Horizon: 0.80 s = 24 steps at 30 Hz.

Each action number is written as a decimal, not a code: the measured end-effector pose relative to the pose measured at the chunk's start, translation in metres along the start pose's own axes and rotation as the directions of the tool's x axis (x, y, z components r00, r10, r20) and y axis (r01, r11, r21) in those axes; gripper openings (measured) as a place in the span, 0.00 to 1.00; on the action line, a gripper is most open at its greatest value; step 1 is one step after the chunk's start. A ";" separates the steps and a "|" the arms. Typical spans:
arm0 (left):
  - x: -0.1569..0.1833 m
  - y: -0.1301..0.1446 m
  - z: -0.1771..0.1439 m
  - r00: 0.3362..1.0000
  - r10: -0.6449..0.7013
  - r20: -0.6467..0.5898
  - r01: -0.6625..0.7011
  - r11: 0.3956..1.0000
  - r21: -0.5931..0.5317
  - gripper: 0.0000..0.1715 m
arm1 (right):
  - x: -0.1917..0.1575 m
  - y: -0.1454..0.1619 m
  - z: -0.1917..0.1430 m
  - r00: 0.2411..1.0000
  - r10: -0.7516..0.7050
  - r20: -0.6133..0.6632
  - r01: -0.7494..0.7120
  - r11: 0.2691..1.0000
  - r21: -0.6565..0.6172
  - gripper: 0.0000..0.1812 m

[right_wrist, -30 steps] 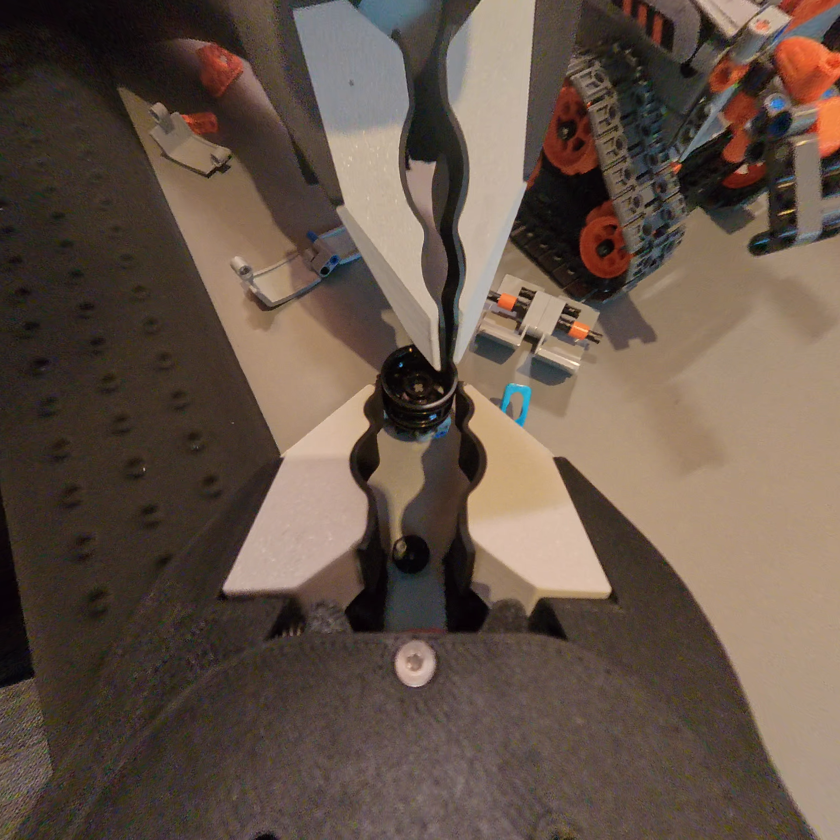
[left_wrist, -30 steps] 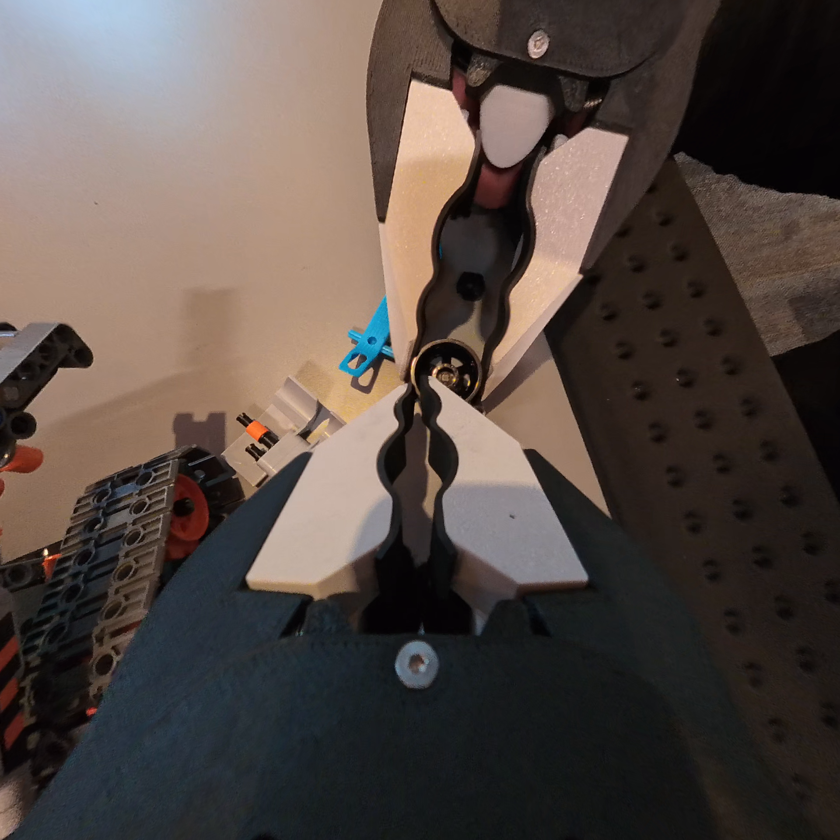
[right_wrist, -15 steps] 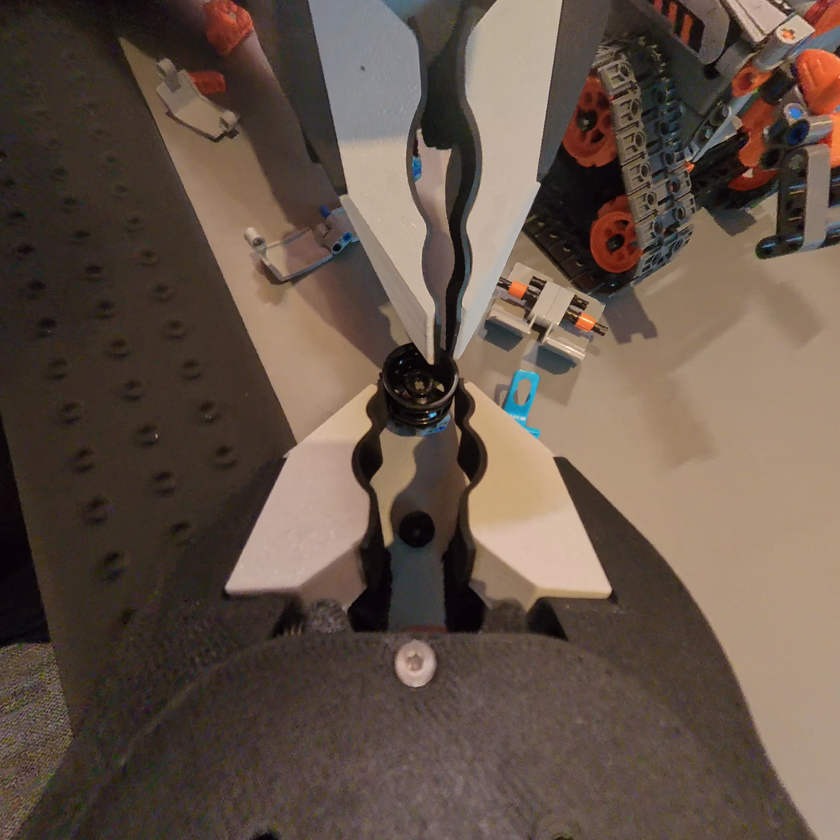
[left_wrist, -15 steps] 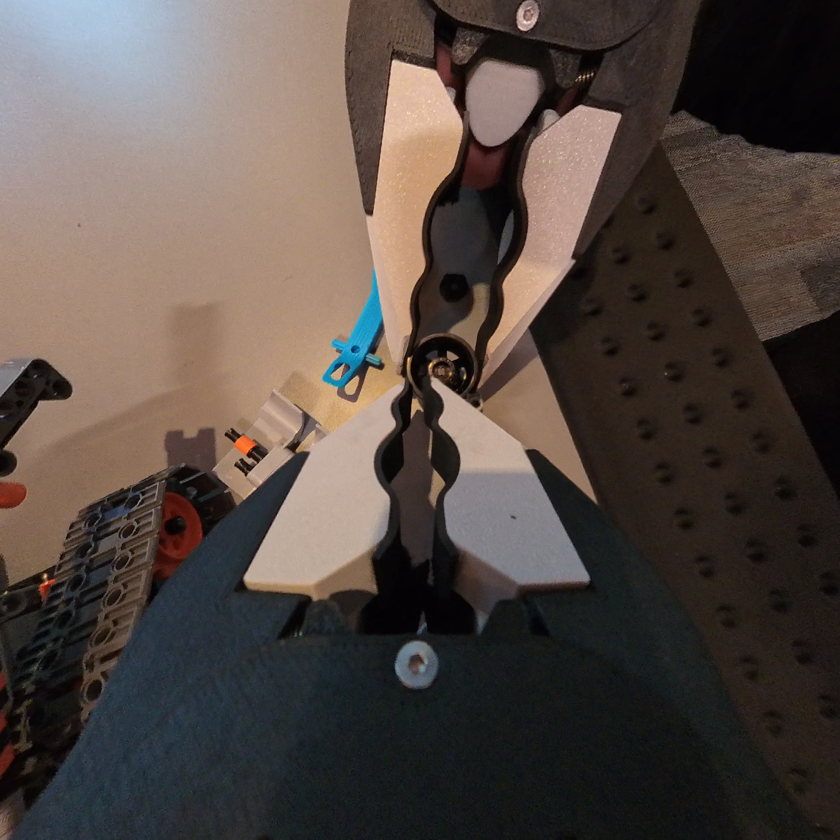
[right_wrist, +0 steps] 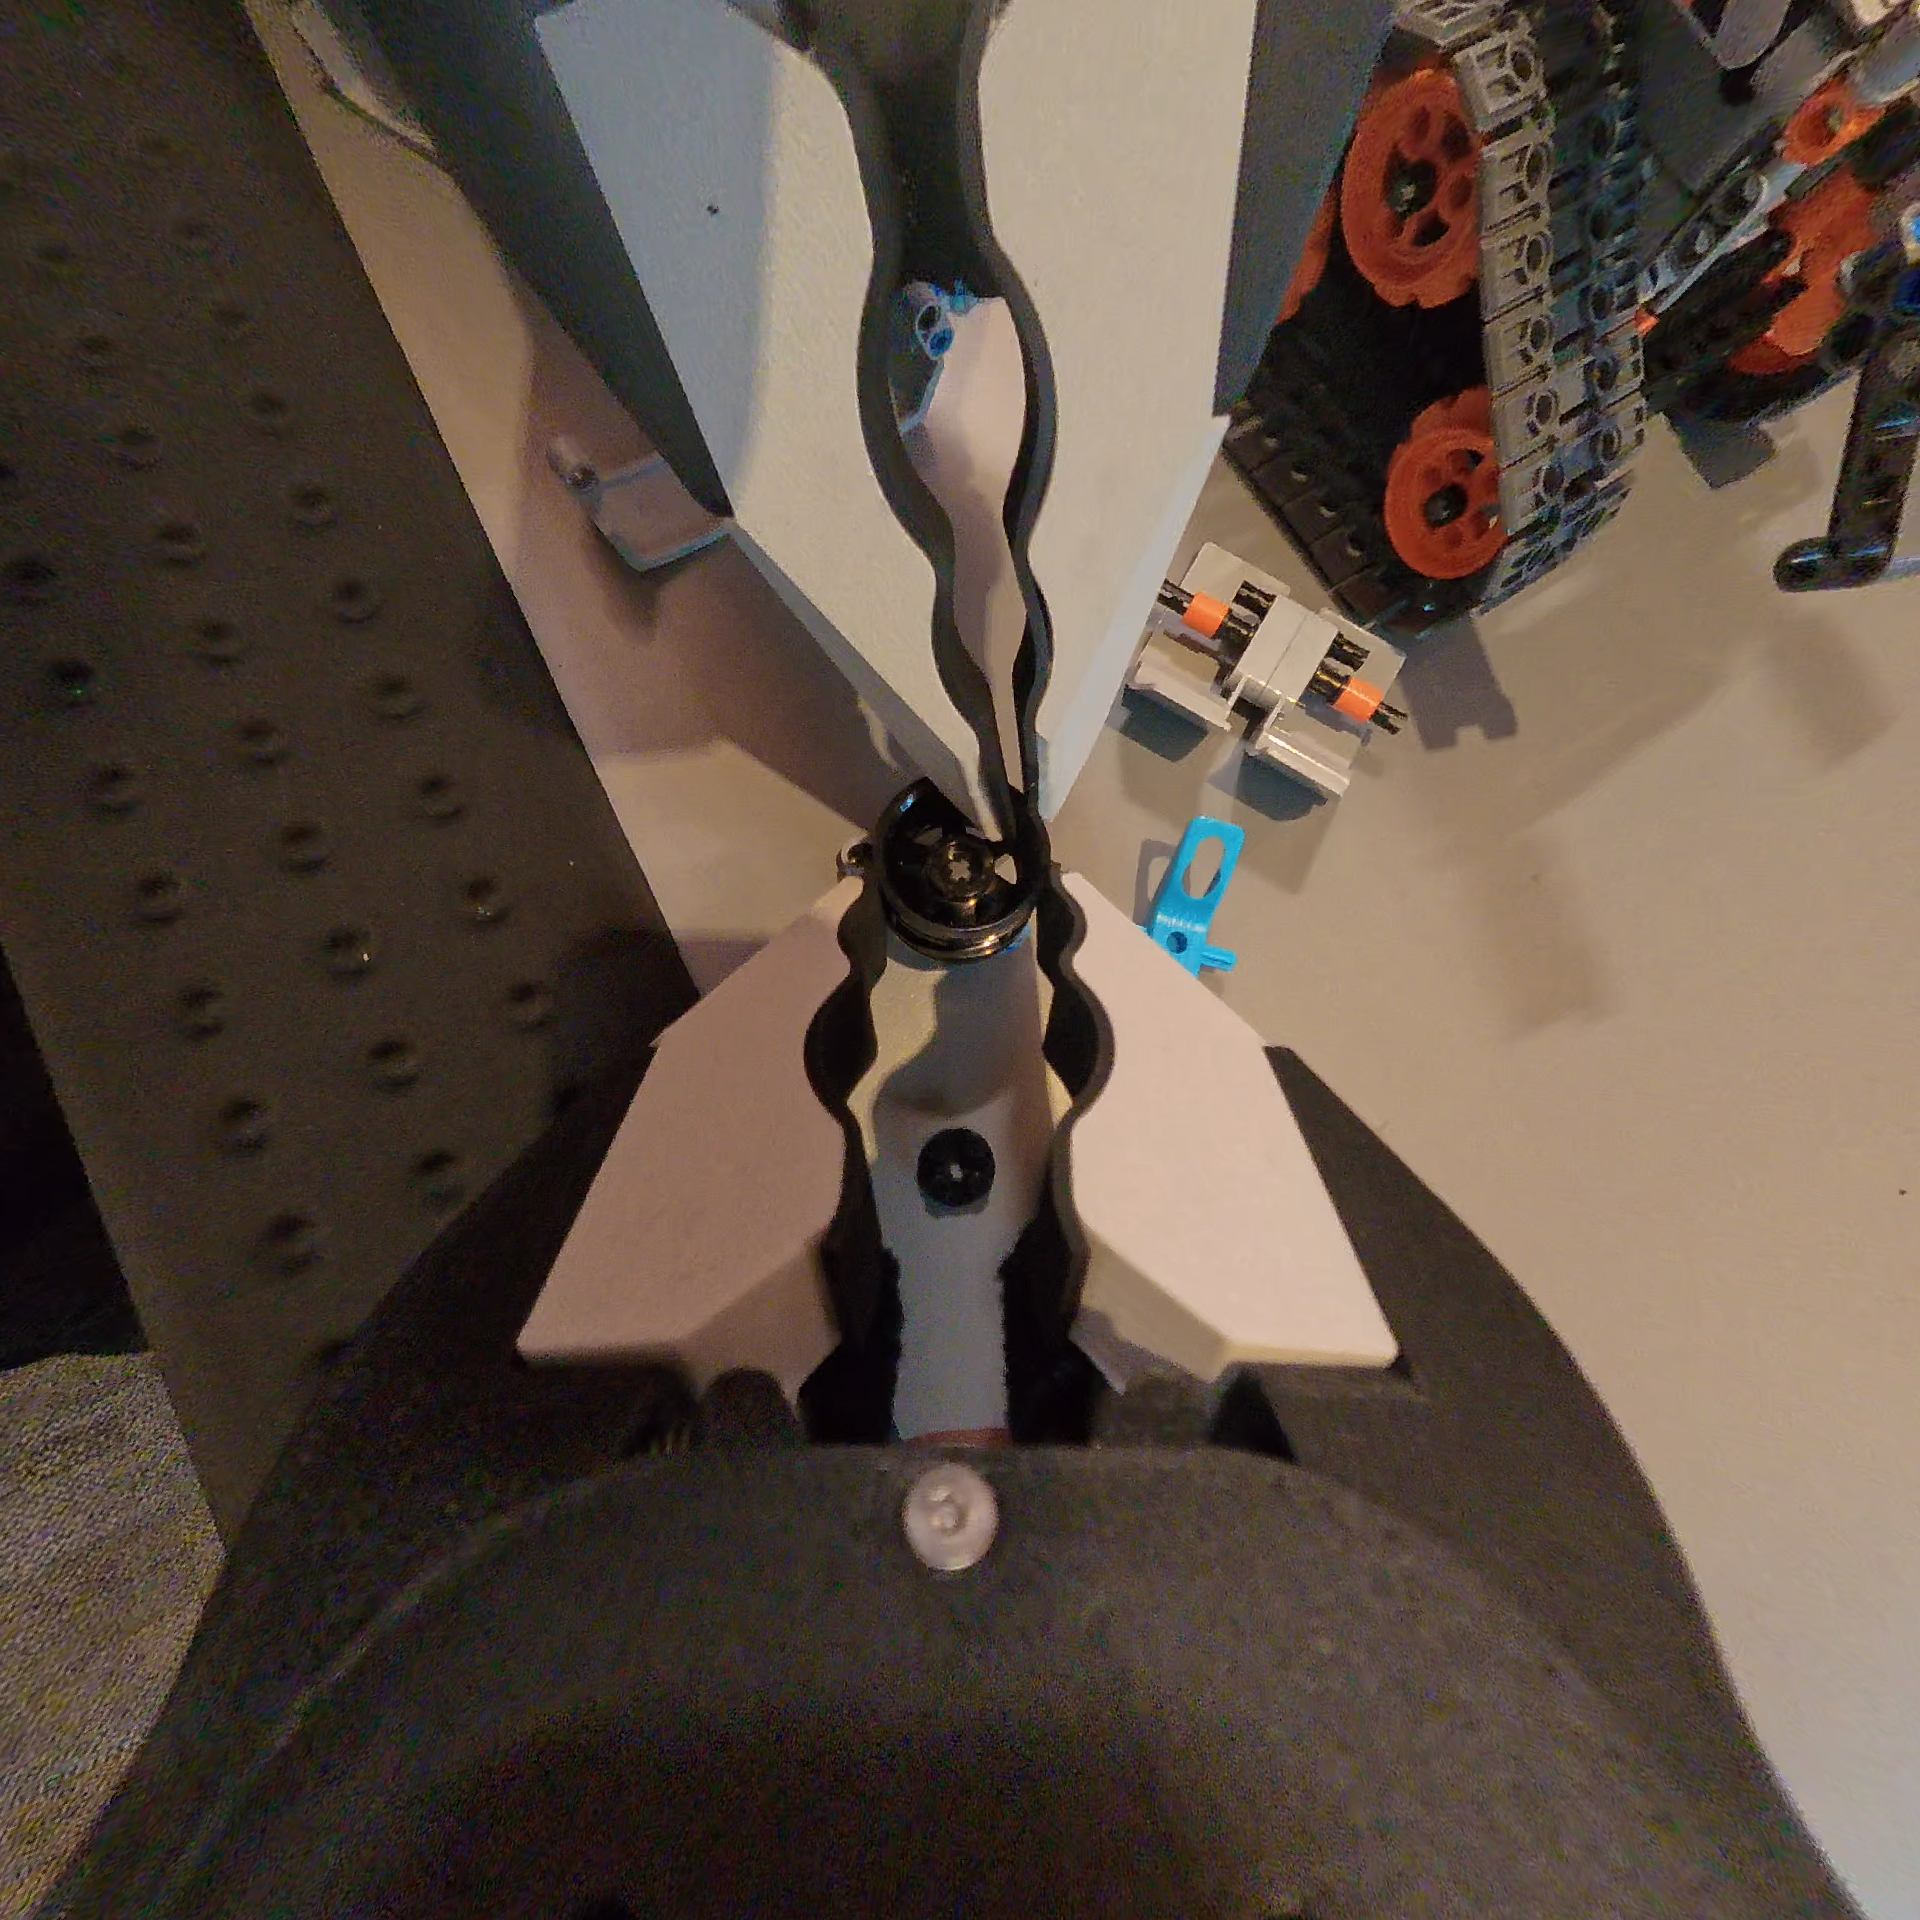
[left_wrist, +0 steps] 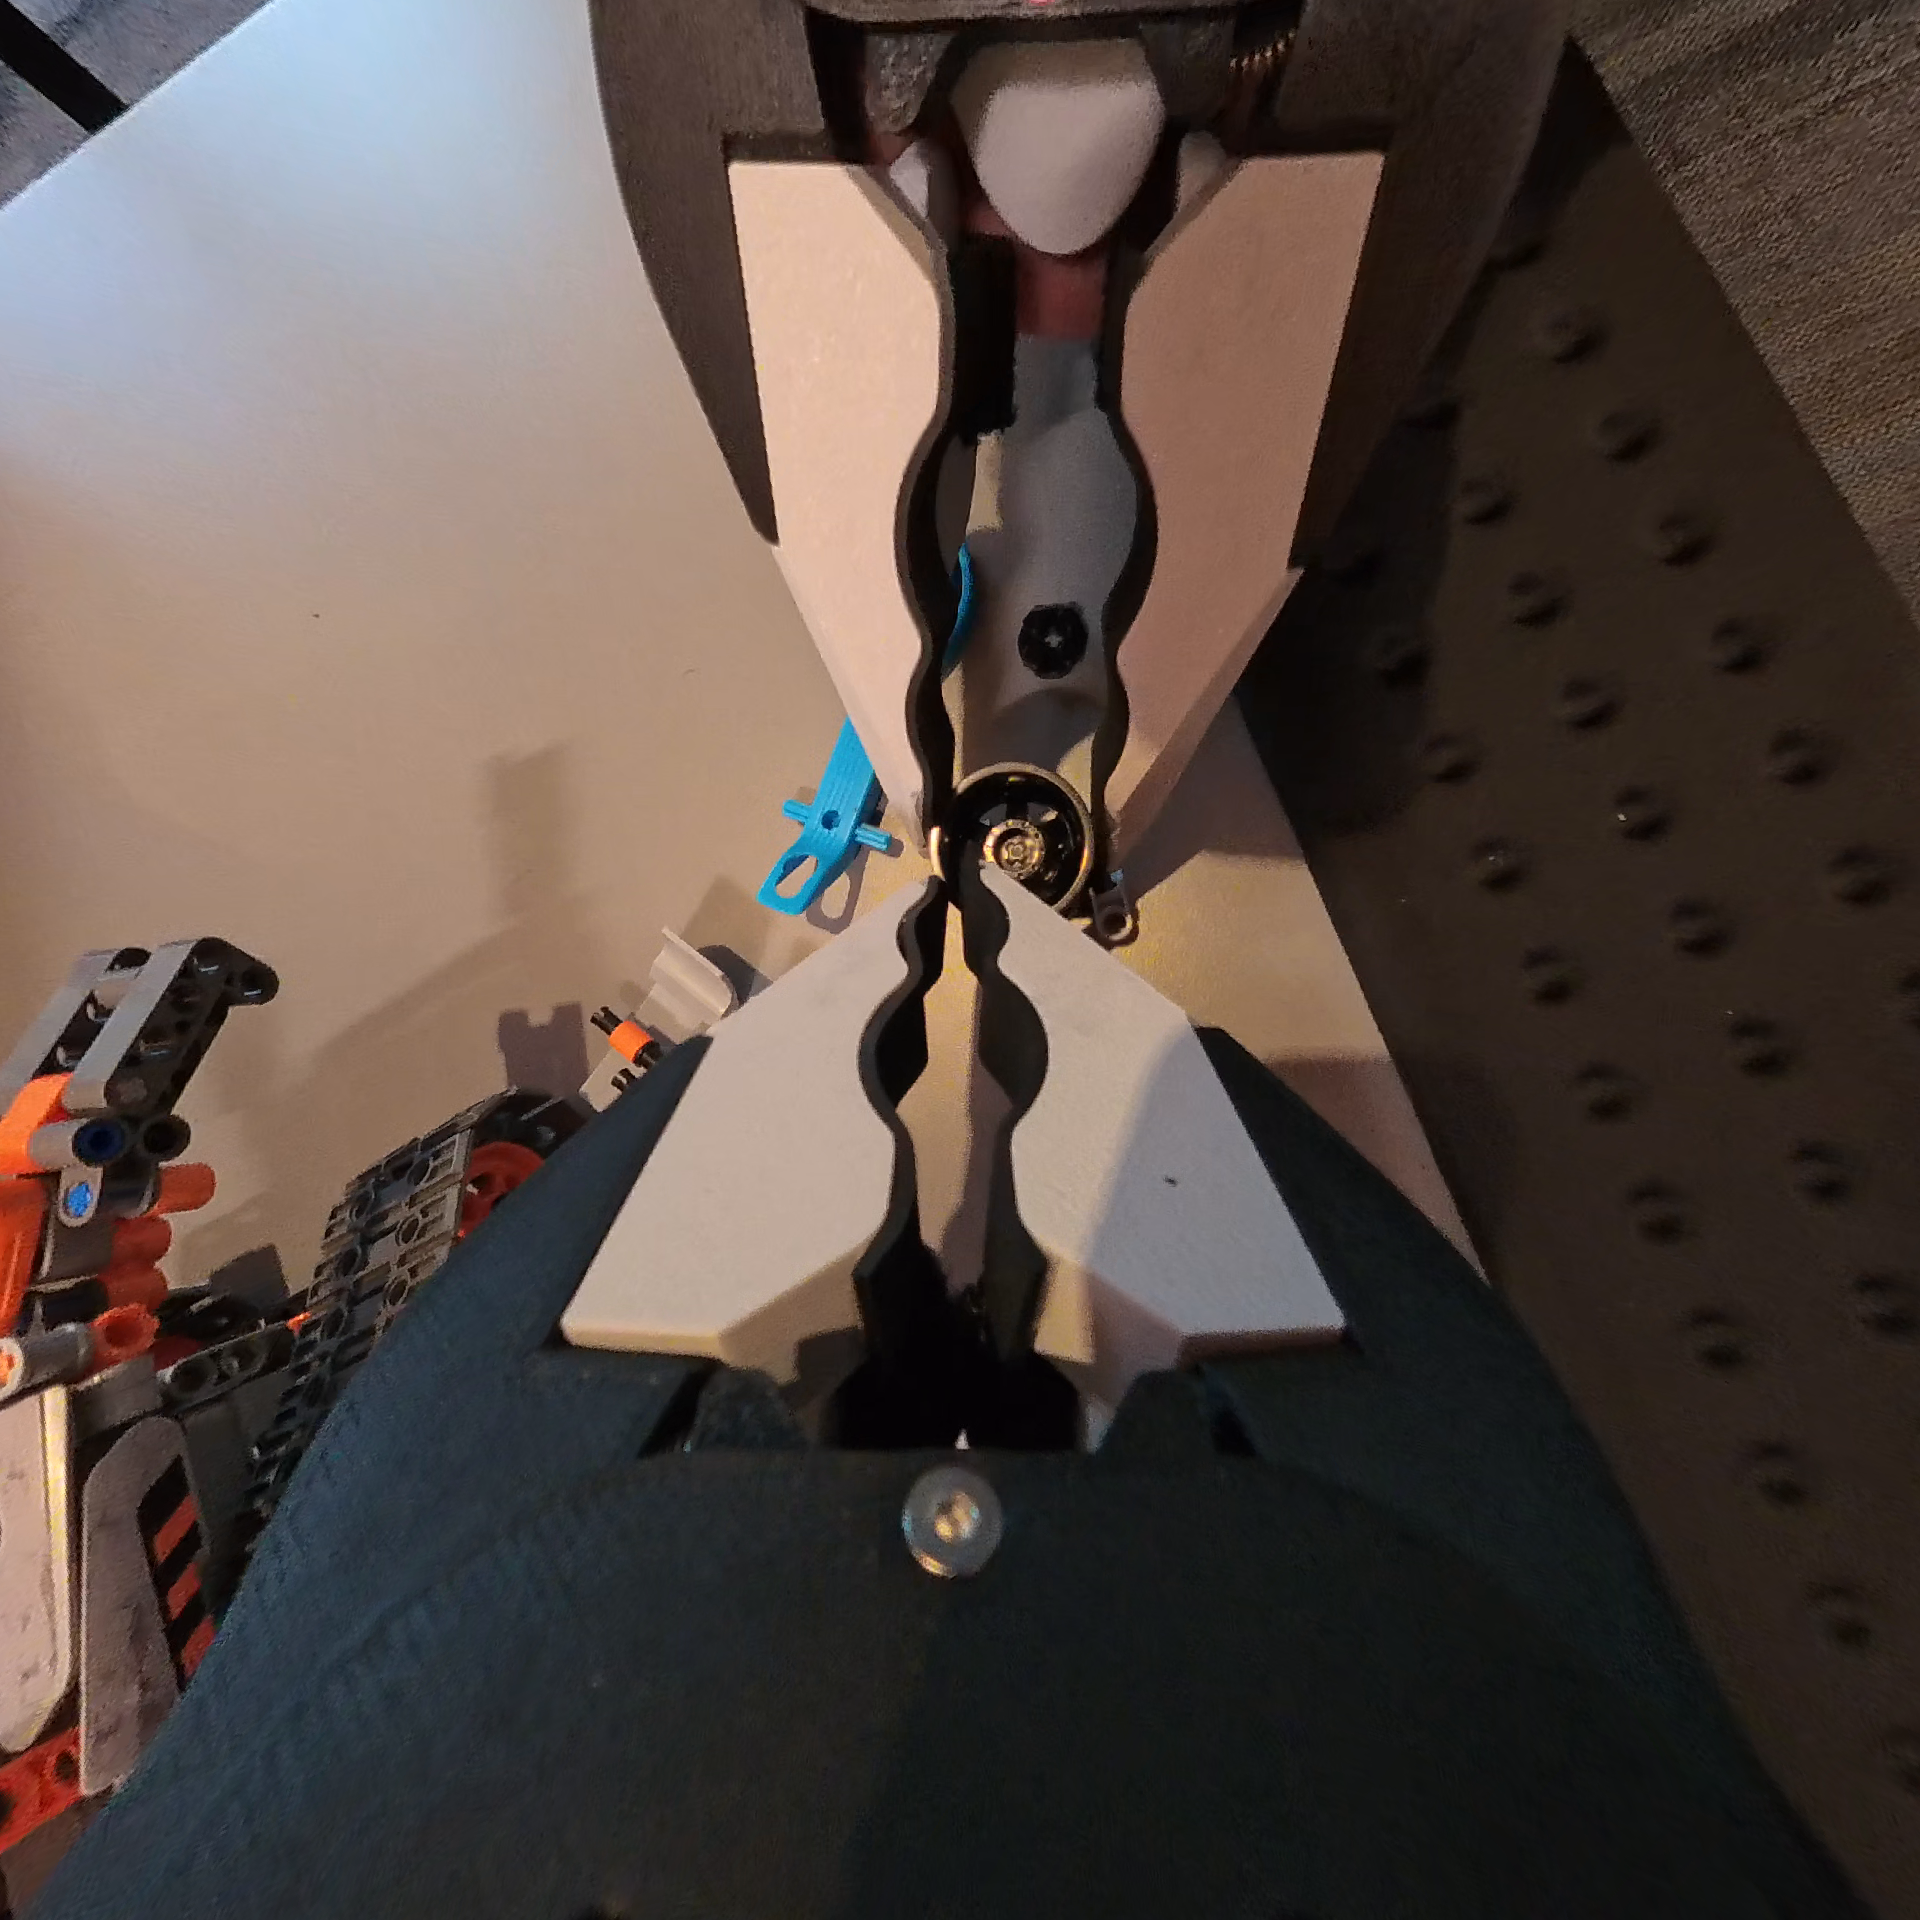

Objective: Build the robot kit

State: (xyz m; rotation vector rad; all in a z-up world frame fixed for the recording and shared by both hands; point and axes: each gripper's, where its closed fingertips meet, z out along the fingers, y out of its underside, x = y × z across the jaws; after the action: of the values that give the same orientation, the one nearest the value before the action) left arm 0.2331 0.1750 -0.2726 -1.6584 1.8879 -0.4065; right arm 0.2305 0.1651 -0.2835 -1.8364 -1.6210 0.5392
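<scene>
The small black wheel (right_wrist: 954, 883) is clamped at the right gripper (right_wrist: 951, 914) tips, above the desk (right_wrist: 1558, 1039). The left gripper (left_wrist: 961, 883), nearly closed, is nipped onto its rim. It is judged light, rigid and slick; the grooved rim is the best hold. Beyond, a blue piece (right_wrist: 1195, 894) is seen.

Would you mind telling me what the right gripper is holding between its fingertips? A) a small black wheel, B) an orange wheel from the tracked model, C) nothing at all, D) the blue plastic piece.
A: the right gripper is shut on the small black wheel at its fingertips, while the blue plastic piece lies apart on the table and the orange wheels sit on the tracked model.
</scene>
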 end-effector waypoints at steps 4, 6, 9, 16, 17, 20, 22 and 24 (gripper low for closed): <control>0.000 0.001 0.000 1.000 0.001 0.007 -0.001 1.000 -0.005 0.00 | 0.000 0.000 0.001 1.000 -0.007 0.004 0.007 0.999 -0.048 0.15; 0.000 0.002 0.001 1.000 0.009 0.012 -0.009 1.000 -0.013 0.00 | 0.000 0.001 0.002 1.000 -0.012 0.005 0.012 0.998 -0.069 0.15; 0.001 0.005 0.005 1.000 0.022 0.017 -0.022 1.000 -0.016 0.00 | -0.001 0.005 0.005 0.999 -0.034 -0.008 0.033 0.994 -0.103 0.15; 0.001 0.004 0.006 0.998 0.035 0.045 -0.034 0.999 -0.023 0.00 | -0.001 0.005 0.006 1.000 -0.019 -0.013 0.018 0.997 -0.074 0.15; 0.001 0.004 0.006 0.998 0.045 0.054 -0.043 0.999 -0.028 0.00 | -0.001 0.005 0.006 1.000 -0.024 -0.012 0.023 0.996 -0.085 0.15; 0.000 0.004 0.007 0.997 0.044 0.058 -0.042 0.999 -0.027 0.00 | 0.000 0.005 0.006 1.000 -0.020 -0.007 0.019 0.995 -0.100 0.15; 0.000 0.004 0.007 0.999 0.023 0.040 -0.023 1.000 -0.010 0.00 | 0.000 0.005 0.007 1.000 -0.010 -0.008 0.010 0.995 -0.095 0.15; 0.000 0.003 0.007 1.000 0.007 0.029 -0.007 1.000 0.013 0.00 | 0.000 0.004 0.007 1.000 -0.004 -0.026 0.002 0.996 -0.094 0.15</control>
State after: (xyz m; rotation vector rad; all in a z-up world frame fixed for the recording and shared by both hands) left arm 0.2348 0.1772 -0.2802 -1.6402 1.8655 -0.3901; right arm 0.2294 0.1662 -0.2912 -1.9004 -1.6569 0.4427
